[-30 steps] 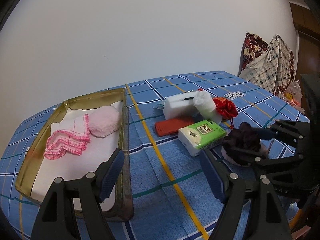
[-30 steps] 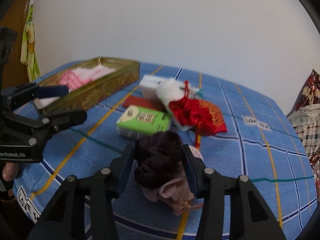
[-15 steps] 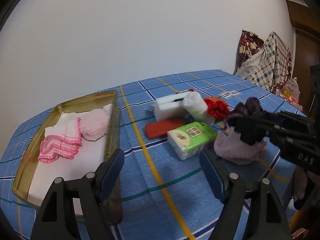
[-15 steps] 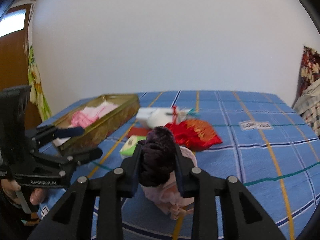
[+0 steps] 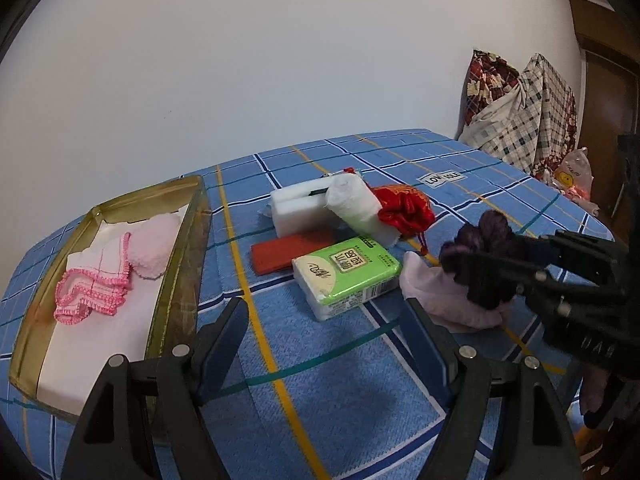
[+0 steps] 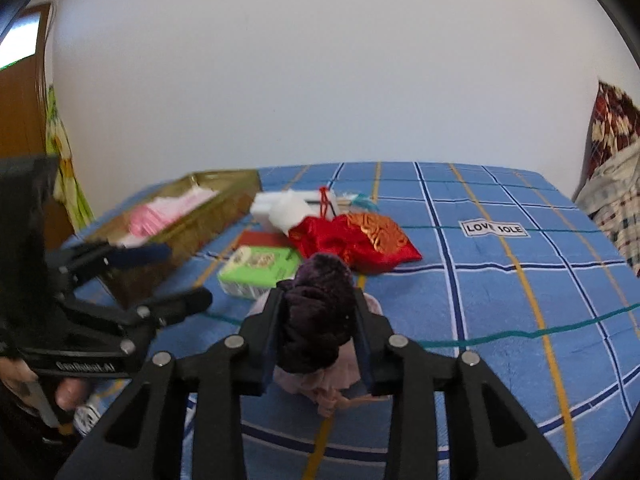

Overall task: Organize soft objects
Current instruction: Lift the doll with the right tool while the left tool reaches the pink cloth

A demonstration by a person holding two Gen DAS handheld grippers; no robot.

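Right gripper (image 6: pixel 318 320) is pinching the dark purple knit piece (image 6: pixel 316 316) between both fingers, with its pale pink fabric (image 6: pixel 320 380) hanging below, just above the blue checked cloth (image 6: pixel 500 300). My left gripper (image 5: pixel 324 340) is spread and holds nothing, pointing at open cloth beside the gold tray (image 5: pixel 176 280).

Progress, judged from layout: the tray holds a pink-trimmed cloth (image 5: pixel 94 288) and a pale pink puff (image 5: pixel 154 246) on a white liner. Outside it lie the green tissue pack (image 5: pixel 346 272), red flat pad (image 5: pixel 290 250), white foam block (image 5: pixel 298 208), white roll (image 5: pixel 352 200) and red pouch (image 5: pixel 404 210). Roughly a third done.

Left view shows the tray's contents clearly; the right view blurs them to a pink smear. Right view shows the grip faces squeezing the knit. Whether the pink fabric touches the cloth I cannot tell.
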